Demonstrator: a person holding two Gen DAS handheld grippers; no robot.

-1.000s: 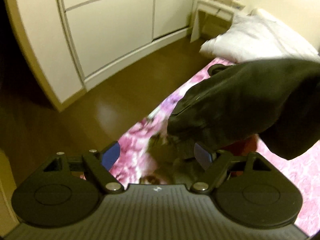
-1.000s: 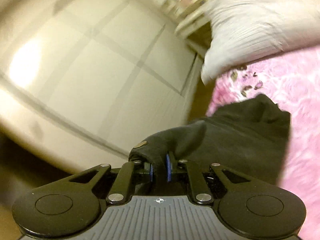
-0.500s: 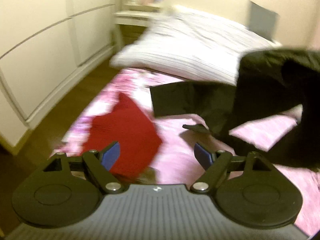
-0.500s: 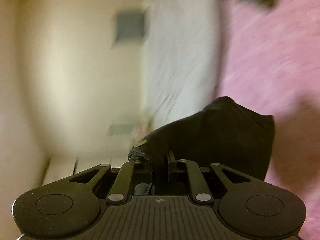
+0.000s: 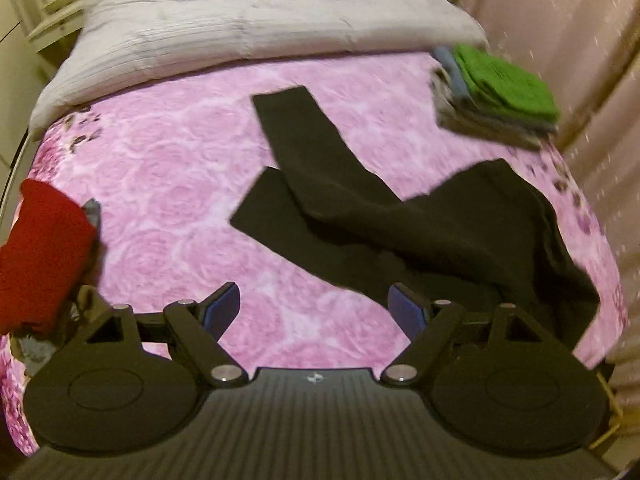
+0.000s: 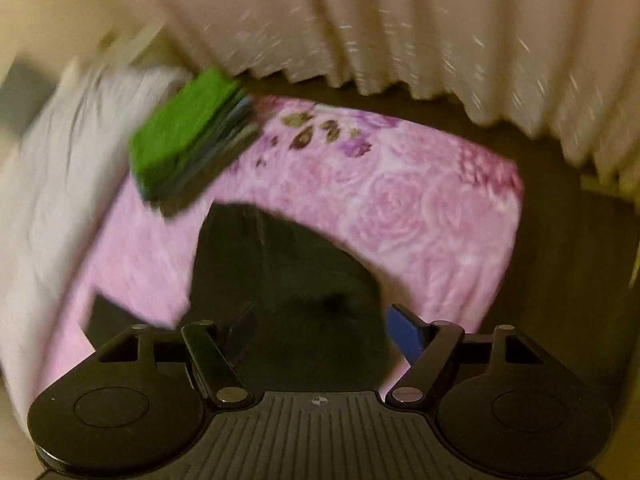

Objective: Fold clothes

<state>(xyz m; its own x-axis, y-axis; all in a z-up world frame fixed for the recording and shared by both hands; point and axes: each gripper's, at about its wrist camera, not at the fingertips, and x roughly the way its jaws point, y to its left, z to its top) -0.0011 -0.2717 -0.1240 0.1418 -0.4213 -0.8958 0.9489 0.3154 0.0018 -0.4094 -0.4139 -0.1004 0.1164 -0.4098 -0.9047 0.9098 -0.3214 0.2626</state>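
The black garment (image 5: pixel 400 224) lies rumpled on the bed (image 5: pixel 168 168), on its pink rose-patterned cover, two long parts stretching toward the grey pillow (image 5: pixel 248 12). The left gripper (image 5: pixel 314 308) hangs over the cover with its fingers apart and nothing between them. The right gripper (image 6: pixel 320 328) has just been opening; its fingers stand wide over the dark cloth (not pressing it). A folded stack topped with green (image 5: pixel 500 92) sits near the bed's far corner, by the curtain (image 6: pixel 400 20). A red garment (image 5: pixel 40 252) lies at the opposite edge.
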